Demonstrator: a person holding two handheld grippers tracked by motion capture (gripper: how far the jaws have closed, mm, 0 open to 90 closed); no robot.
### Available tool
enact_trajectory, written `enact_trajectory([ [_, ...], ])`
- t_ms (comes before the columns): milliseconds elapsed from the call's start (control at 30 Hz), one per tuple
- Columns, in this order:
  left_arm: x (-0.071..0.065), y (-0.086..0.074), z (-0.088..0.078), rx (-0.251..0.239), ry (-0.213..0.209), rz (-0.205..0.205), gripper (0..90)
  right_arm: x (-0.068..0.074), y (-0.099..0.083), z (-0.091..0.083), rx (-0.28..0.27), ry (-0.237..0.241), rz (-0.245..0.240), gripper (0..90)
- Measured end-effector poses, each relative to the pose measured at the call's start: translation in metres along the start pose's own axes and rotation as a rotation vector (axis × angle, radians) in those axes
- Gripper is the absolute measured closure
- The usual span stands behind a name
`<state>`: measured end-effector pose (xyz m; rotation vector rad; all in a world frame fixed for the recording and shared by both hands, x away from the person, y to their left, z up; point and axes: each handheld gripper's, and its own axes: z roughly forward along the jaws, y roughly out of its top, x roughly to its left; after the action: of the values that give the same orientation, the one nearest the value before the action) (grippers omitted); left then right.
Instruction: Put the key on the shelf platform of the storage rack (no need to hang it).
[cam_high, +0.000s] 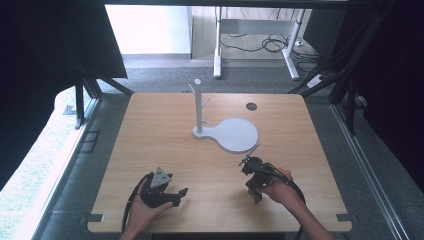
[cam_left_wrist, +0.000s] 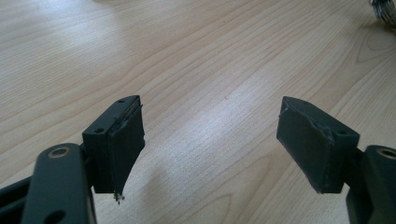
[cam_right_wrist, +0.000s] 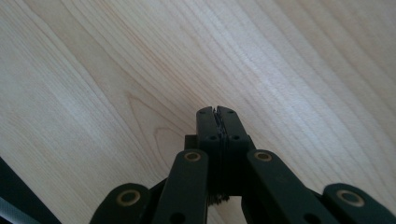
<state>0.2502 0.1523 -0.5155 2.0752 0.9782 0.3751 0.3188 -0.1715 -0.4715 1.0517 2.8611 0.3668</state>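
Both grippers are resting low over the bare wooden table (cam_high: 165, 125) in the lower part of the high view, and neither is carrying anything, so the work seems to be sitting at a pause or at its very start. The left gripper (cam_high: 181, 192), at the lower left, is holding its jaws spread wide apart, and in the left gripper view the left gripper (cam_left_wrist: 210, 140) is framing nothing but wood grain. The right gripper (cam_high: 243, 162), at the lower right of centre, is keeping its jaws pressed fully together on nothing; in the right gripper view the right gripper (cam_right_wrist: 217, 112) is pointing at plain tabletop. The nearest thing to work with is the white stand (cam_high: 198, 107) with short pegs, rising from its flat white base (cam_high: 235, 135) at the middle of the frame, just above and left of the right gripper's tip. The pegs are bare and nothing is lying on the base. No container is appearing on the table. Any next move would probably call for the right gripper to be opening before reaching toward the stand.
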Motion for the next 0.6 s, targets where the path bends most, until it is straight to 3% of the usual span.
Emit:
enact_trajectory([
  [267,0.004,0.0,-0.003,-0.006,0.008,-0.014,23.5,-0.001,-0.002,-0.019,-0.054,-0.018,0.0,89.9],
  [600,0.006,0.0,-0.004,-0.007,0.009,-0.012,23.3,-0.001,0.001,-0.034,-0.075,-0.031,-0.007,90.0],
])
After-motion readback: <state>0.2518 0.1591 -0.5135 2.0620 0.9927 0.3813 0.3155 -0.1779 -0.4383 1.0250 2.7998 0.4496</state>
